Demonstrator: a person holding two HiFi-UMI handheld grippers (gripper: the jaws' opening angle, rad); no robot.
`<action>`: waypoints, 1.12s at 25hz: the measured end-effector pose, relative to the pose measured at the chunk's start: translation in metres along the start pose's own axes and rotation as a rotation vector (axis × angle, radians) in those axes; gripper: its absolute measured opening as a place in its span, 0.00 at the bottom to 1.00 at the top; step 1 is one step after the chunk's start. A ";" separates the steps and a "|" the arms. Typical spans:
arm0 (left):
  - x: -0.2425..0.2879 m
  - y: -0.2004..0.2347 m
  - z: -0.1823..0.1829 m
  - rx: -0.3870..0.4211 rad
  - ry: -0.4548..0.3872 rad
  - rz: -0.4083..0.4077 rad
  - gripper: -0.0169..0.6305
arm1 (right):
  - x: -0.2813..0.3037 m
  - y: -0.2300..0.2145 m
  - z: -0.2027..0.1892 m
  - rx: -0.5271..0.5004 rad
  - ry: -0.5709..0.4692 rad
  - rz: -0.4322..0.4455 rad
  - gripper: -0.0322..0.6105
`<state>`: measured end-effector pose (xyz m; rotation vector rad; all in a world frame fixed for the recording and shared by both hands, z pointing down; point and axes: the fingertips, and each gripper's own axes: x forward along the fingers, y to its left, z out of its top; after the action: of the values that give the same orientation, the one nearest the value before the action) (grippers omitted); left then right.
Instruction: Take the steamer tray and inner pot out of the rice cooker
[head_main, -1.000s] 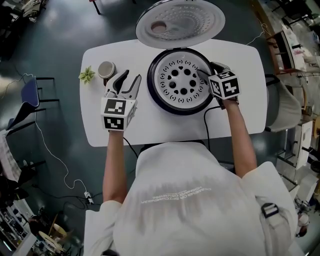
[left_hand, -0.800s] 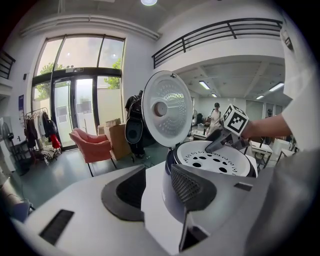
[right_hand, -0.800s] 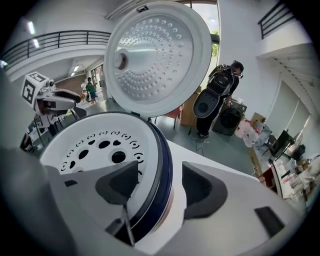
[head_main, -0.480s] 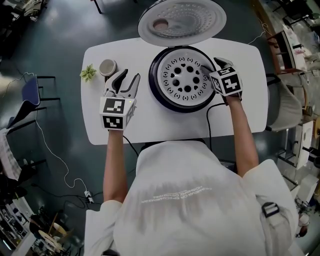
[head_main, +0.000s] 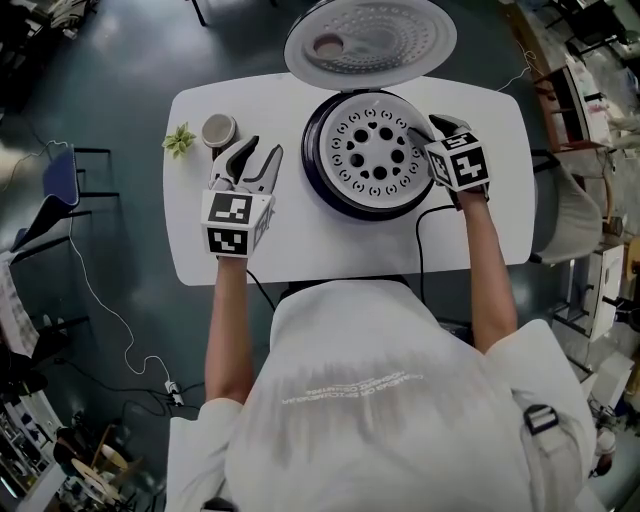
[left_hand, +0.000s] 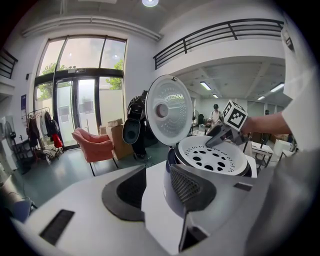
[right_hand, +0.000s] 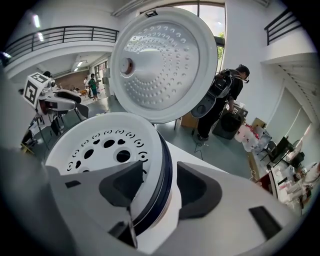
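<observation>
HEAD-CAM VIEW: A person at a white table (head_main: 350, 250) works a rice cooker (head_main: 316, 165) w/ two hand-held grippers. The cooker's lid (head_main: 370, 45) stands open at the far side. The white, perforated steamer tray (head_main: 352, 128) sits in the cooker's mouth, filling it rim to rim. Inner pot can't be seen under it.

R gripper (head_main: 428, 125) is at the cooker's right edge, tilted down, jaws straddling the rim: one jaw over the tray's edge, the other outside the dark wall. Its jaws have just been closing, w/ tray edge & cooker rim btwn them, but its own view shows a gap at the outer pad, so no grip on anything.

L gripper (head_main: 262, 152) is low over the table just left of the cooker, jaws wide, nothing btwn them but bare tabletop.

Near the table's far-left corner: a small round cup (head_main: 217, 130) w/ a green sprig (head_main: 179, 140) just beside it. A black cord (head_main: 418, 245) runs from the cooker's right side over the near table edge.
</observation>
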<state>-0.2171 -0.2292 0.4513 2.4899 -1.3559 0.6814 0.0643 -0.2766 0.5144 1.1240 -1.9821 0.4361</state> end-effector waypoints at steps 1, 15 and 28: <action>-0.001 0.000 0.000 0.001 0.000 0.001 0.28 | -0.001 0.000 0.000 0.001 -0.002 -0.001 0.40; -0.014 -0.011 -0.002 0.016 -0.023 -0.021 0.28 | -0.018 0.012 0.001 0.053 -0.072 0.005 0.19; -0.028 -0.011 0.013 0.045 -0.074 -0.065 0.28 | -0.040 0.004 0.013 0.336 -0.256 -0.025 0.12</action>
<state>-0.2170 -0.2077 0.4262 2.6069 -1.2915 0.6186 0.0658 -0.2601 0.4749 1.4734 -2.1646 0.6577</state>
